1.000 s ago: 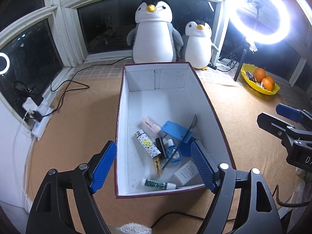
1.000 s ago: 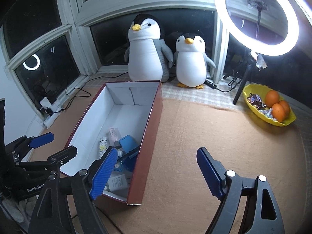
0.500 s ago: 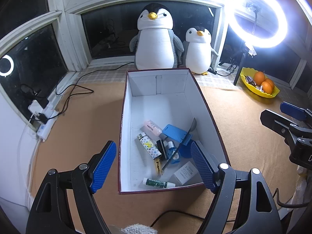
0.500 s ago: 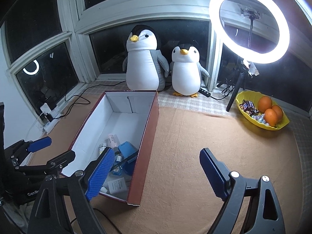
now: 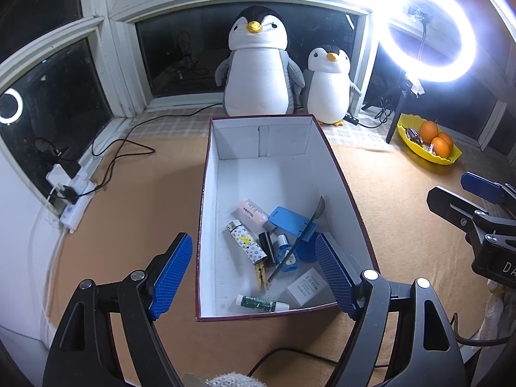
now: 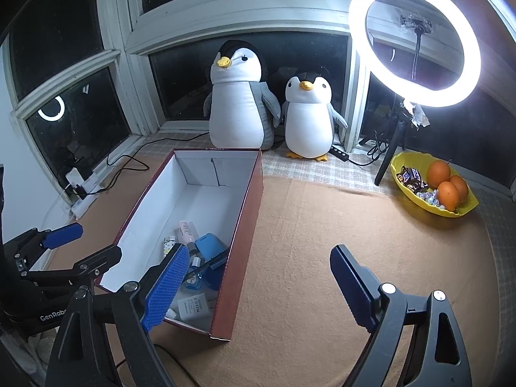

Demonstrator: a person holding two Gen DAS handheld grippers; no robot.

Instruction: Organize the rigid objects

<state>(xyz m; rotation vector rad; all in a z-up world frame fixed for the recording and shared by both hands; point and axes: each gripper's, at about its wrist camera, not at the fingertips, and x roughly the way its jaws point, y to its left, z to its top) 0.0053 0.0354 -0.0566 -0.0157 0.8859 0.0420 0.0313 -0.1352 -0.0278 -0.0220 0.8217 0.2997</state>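
The left gripper (image 5: 253, 274) is released, jaws spread and empty, above the near end of the box (image 5: 342, 174). The box sits on the tan cloth (image 6: 322, 242) and holds a lighter (image 5: 245, 242), blue card holder (image 5: 288, 221), clothespin (image 5: 262, 278) and small carton (image 5: 306, 287). The right gripper (image 6: 258, 285) is released and empty, right of the box.

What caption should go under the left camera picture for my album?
Open left claw hovering over a white-lined box of small things, with two toy penguins watching from the window.

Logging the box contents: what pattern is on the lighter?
White lighter with small blue and yellow prints; left wrist view.
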